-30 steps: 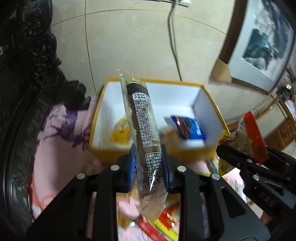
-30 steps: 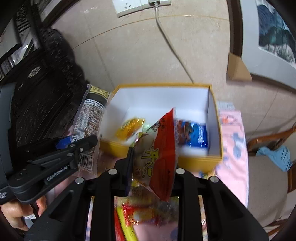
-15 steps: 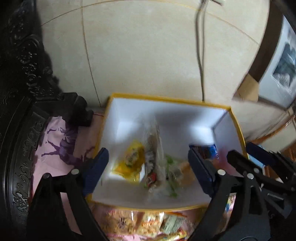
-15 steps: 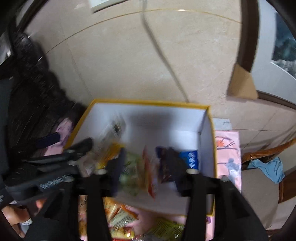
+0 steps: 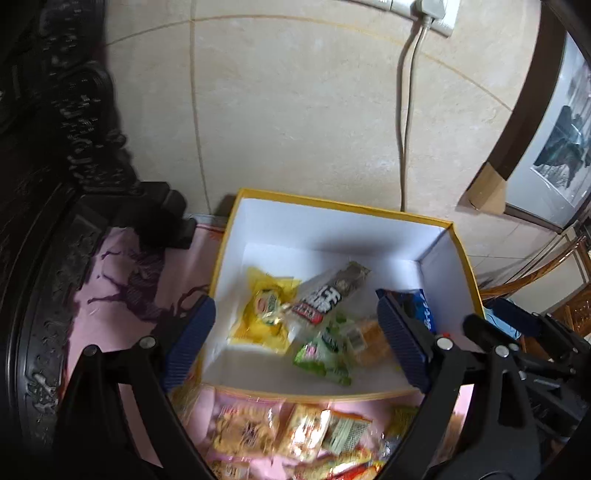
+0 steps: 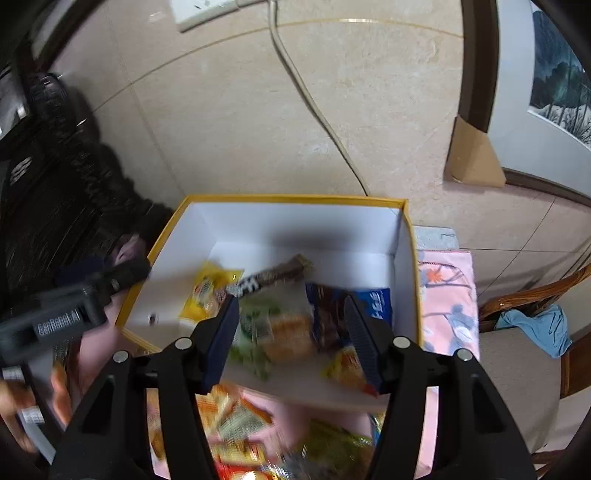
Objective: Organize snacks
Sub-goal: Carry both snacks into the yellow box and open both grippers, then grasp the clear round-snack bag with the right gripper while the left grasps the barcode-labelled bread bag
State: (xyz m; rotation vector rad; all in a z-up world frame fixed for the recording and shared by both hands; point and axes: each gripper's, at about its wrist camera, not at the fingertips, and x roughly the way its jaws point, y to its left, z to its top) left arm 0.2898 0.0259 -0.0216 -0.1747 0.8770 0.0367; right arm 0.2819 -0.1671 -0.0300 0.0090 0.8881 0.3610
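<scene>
We hover 2 empty grippers over the yellow-rimmed box on the pink cloth.
Our left gripper and right gripper both gape wide, holding nothing; inside lie the long dark packet, yellow packet, blue packet and green packet.

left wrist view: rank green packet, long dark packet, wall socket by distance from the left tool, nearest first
Left tool, open:
1. green packet, in the box, between the fingers.
2. long dark packet, deeper in the box, lying diagonally beside the yellow packet.
3. wall socket, top of the view, on the wall behind the box.
</scene>
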